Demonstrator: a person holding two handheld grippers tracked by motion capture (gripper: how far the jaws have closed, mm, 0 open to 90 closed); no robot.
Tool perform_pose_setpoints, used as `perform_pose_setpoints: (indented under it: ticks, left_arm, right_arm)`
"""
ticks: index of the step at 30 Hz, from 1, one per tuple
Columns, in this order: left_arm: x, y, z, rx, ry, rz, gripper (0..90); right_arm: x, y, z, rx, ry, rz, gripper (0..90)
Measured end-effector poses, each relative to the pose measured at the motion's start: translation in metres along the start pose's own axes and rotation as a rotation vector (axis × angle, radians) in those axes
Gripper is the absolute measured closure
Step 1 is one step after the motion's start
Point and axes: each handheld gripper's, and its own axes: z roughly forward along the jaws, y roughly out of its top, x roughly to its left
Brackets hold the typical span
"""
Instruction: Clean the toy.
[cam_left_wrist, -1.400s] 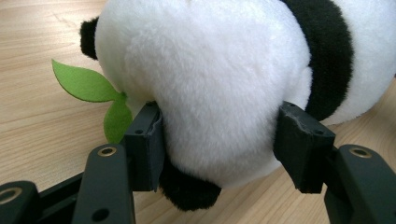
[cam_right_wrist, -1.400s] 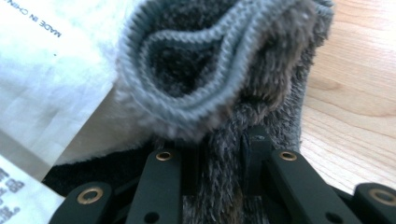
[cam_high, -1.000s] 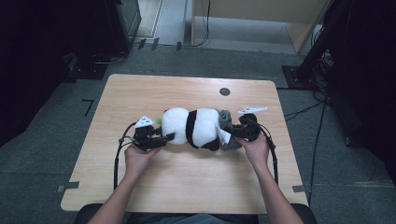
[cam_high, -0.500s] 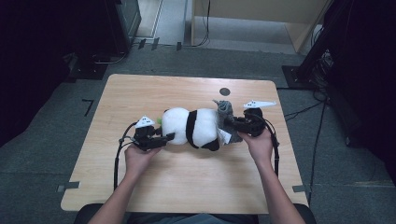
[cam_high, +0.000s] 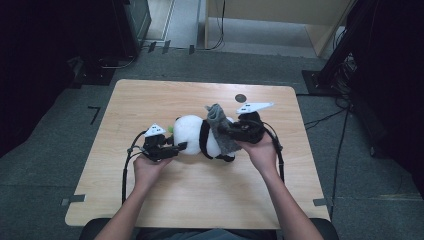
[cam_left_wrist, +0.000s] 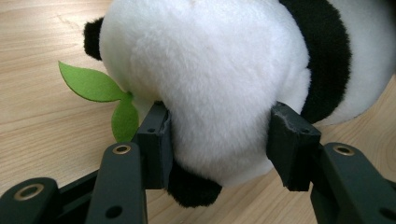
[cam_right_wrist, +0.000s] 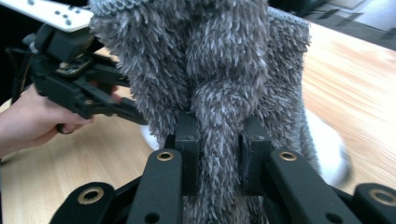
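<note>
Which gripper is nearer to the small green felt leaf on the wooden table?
Left. The left gripper clamps the plush panda right beside the green felt leaf. The right gripper, pinching the grey fuzzy cloth, is at the panda's far end.

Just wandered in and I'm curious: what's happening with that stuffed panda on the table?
A person sits at a wooden table with a handheld gripper in each hand. The left gripper has its fingers pressed into the white end of the plush panda, which lies on the table. The right gripper is pinching a fuzzy grey sock-like garment and lifting it at the panda's other end. A green felt leaf lies beside the toy.
</note>
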Motion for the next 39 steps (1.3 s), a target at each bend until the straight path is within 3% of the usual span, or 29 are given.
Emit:
perform_pose_setpoints:
  ticks: [9, 15, 17, 21, 23, 26, 28, 32, 39]
  left_arm:
    - [0.0, 0.0, 0.0, 0.0, 0.0, 0.001, 47.0]
    - [0.0, 0.0, 0.0, -0.002, 0.001, -0.001, 47.1]
    - [0.0, 0.0, 0.0, -0.002, 0.0, -0.005, 47.3]
    - [0.001, 0.0, 0.0, 0.002, 0.0, -0.006, 47.6]
    - [0.0, 0.0, 0.0, 0.0, 0.0, -0.006, 47.7]
    - [0.0, 0.0, 0.0, -0.004, 0.001, -0.006, 47.8]
    - [0.0, 0.0, 0.0, -0.003, 0.0, -0.01, 47.9]
    - [0.0, 0.0, 0.0, 0.001, 0.016, -0.001, 50.7]
    - [-0.002, 0.0, 0.0, 0.001, 0.022, 0.013, 52.0]
  right_arm:
    - [0.03, 0.012, 0.048, 0.095, 0.028, -0.091, 74.0]
    - [0.034, 0.009, 0.069, 0.123, 0.004, -0.134, 64.9]
    - [0.035, 0.007, 0.073, 0.109, -0.011, -0.163, 62.0]
    - [0.041, 0.002, 0.079, 0.108, -0.068, -0.231, 73.0]
    - [0.043, 0.003, 0.079, 0.106, -0.071, -0.222, 76.2]
    - [0.049, 0.006, 0.077, 0.078, -0.053, -0.223, 76.6]
    - [0.053, 0.005, 0.082, 0.096, -0.062, -0.237, 76.5]
    - [0.049, -0.001, 0.087, 0.099, -0.066, -0.235, 76.8]
    - [0.045, -0.005, 0.073, 0.134, -0.093, -0.241, 77.0]
